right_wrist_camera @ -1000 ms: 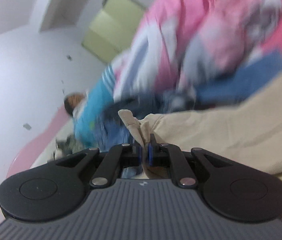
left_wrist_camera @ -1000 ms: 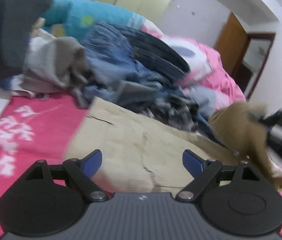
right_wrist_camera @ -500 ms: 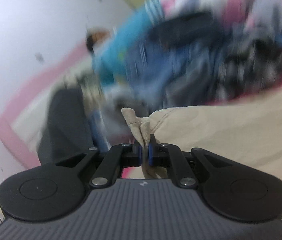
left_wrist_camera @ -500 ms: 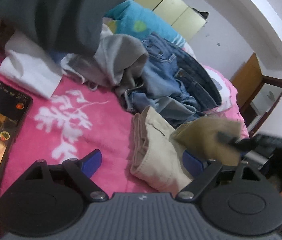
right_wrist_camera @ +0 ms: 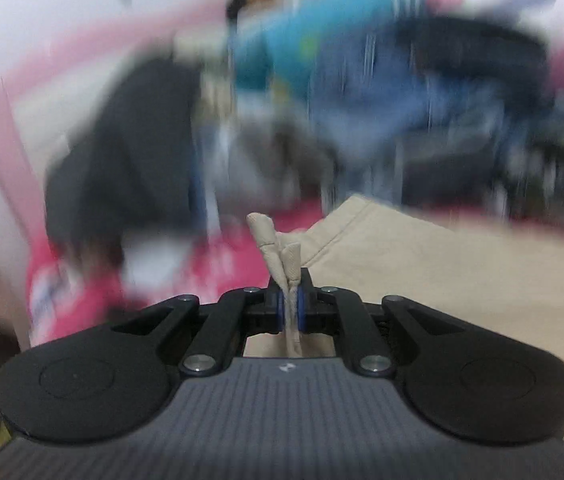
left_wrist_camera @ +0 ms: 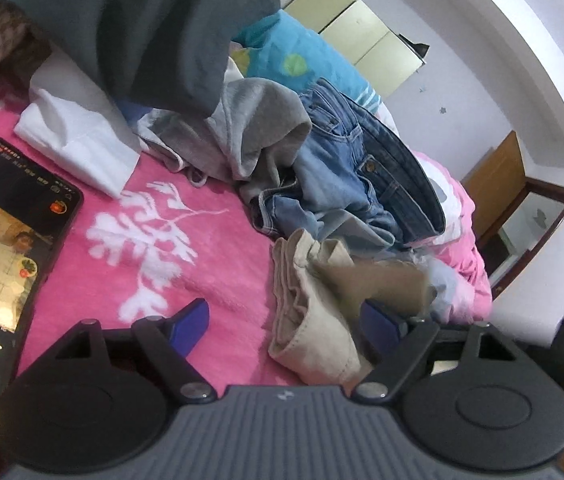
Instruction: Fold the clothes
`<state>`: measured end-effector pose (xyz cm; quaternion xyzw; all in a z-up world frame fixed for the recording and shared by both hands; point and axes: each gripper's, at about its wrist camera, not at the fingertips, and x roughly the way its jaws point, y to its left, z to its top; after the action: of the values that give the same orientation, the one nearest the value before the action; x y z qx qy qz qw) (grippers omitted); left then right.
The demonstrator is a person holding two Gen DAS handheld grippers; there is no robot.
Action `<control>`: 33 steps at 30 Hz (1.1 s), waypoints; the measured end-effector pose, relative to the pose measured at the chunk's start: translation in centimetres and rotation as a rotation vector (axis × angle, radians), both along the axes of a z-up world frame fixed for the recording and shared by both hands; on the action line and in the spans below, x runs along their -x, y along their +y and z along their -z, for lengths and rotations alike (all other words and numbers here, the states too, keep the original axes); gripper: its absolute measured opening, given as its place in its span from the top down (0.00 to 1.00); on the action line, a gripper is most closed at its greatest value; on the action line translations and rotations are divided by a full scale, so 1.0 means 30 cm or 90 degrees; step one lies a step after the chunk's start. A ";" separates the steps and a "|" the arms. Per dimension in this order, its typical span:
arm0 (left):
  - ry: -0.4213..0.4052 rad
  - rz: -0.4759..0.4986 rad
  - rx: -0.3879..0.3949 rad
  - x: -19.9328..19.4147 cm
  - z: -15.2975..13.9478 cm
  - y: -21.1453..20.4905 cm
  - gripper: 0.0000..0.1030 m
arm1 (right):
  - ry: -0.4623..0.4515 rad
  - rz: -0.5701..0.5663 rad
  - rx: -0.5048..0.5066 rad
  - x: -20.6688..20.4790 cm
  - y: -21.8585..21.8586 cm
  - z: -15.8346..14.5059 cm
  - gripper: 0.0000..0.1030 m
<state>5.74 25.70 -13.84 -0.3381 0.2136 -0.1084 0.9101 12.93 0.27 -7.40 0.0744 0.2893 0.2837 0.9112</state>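
The right tool (right_wrist_camera: 290, 308) pinched a corner of the beige trousers (left_wrist_camera: 314, 320), which lay bunched on the pink bed (left_wrist_camera: 153, 240). The left tool (left_wrist_camera: 286, 320) was spread, jaws closing around the near fold. Best carry the corner across level, edges aligned.

blanket (left_wrist_camera: 209, 240): pink, white branch print | trousers (left_wrist_camera: 314, 320): beige | jeans (left_wrist_camera: 346, 168): blue | hoodie (left_wrist_camera: 257, 128): grey
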 end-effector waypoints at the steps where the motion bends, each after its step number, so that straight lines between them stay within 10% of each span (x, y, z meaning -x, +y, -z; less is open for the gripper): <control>1: 0.000 -0.001 0.004 0.001 0.001 0.004 0.20 | 0.007 -0.001 0.005 0.010 0.001 0.017 0.96; 15: -0.029 -0.020 0.056 0.027 -0.003 0.049 0.17 | -0.085 -0.029 0.134 0.044 0.120 0.015 0.95; 21: -0.035 -0.024 0.045 0.027 -0.008 0.040 0.16 | -0.100 -0.028 0.156 0.066 0.150 0.019 0.75; 24: -0.042 -0.030 0.046 0.036 -0.009 0.045 0.16 | -0.104 -0.043 0.121 0.108 0.124 0.003 0.57; 33: -0.097 -0.043 -0.055 0.082 -0.082 -0.013 0.15 | -0.097 0.057 0.062 0.354 -0.193 -0.081 0.56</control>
<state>3.28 25.32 -11.38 -0.2961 0.1368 -0.0935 0.9407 2.32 -5.51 -4.98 0.0207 0.2292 0.2334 0.9448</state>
